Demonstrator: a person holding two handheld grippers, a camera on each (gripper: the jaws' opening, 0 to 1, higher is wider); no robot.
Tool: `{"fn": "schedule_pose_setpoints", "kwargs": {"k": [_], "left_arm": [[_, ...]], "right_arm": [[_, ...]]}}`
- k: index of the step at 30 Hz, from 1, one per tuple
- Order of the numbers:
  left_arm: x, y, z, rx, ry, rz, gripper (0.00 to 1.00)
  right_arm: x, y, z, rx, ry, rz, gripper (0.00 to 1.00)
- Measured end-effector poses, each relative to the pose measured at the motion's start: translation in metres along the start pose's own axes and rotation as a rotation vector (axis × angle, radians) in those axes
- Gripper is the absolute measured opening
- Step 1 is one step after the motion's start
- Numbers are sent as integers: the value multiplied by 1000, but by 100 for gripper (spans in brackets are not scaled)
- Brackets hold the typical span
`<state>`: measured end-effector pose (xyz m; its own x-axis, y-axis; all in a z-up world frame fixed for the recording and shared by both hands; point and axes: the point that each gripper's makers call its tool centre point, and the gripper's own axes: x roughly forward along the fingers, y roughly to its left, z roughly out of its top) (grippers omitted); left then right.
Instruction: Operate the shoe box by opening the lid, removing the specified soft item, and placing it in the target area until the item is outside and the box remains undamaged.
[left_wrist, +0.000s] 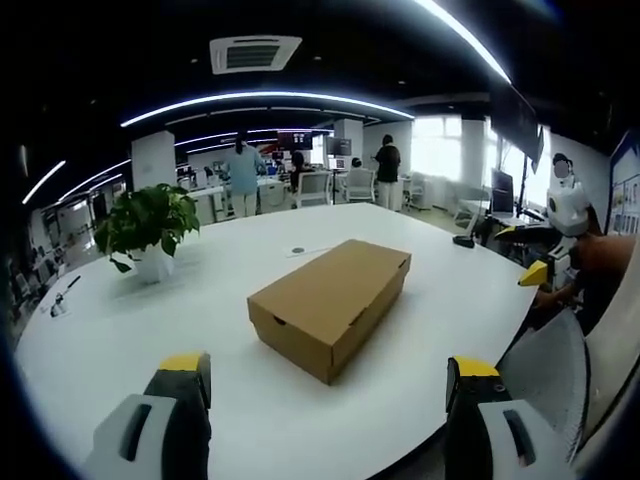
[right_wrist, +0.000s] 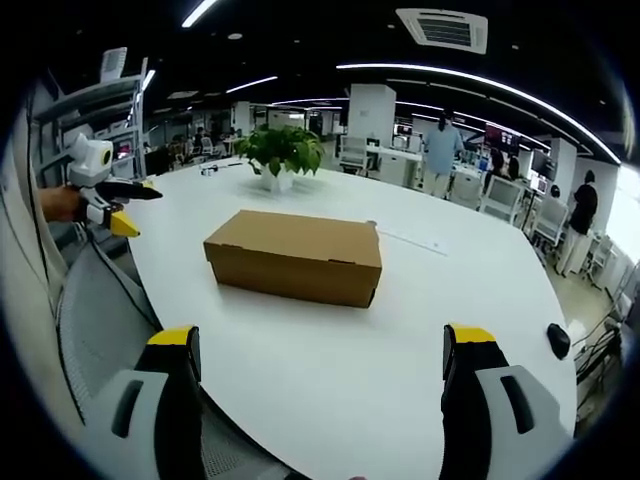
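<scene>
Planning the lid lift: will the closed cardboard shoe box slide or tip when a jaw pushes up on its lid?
The shoe box looks light, so it probably slides on the smooth white table. Low and wide, it seems unlikely to tip. Thin cardboard may dent.

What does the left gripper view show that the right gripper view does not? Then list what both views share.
Left gripper view alone: a small round fitting set in the tabletop behind the box, and the right gripper entering from the right, yellow-tipped.

Right gripper view alone: a dark mouse-like object at the table's far right edge, and the left gripper entering from the left.

Both: the closed cardboard shoe box, lid still on, on the white table; the potted plant; each view's own jaws open and holding nothing; people standing at desks behind.
</scene>
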<state>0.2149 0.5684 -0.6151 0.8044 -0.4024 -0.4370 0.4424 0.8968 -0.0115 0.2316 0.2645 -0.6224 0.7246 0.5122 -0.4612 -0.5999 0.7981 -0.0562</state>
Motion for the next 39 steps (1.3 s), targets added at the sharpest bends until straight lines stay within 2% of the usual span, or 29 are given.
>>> {"fn": "schedule_pose_setpoints", "kwargs": {"k": [12, 39], "left_arm": [[4, 0, -2, -11, 13, 15, 98], [29, -2, -5, 3, 73, 36, 96]], "right_arm": [[2, -2, 1, -9, 9, 16, 96], [29, -23, 6, -72, 43, 92, 96]]}}
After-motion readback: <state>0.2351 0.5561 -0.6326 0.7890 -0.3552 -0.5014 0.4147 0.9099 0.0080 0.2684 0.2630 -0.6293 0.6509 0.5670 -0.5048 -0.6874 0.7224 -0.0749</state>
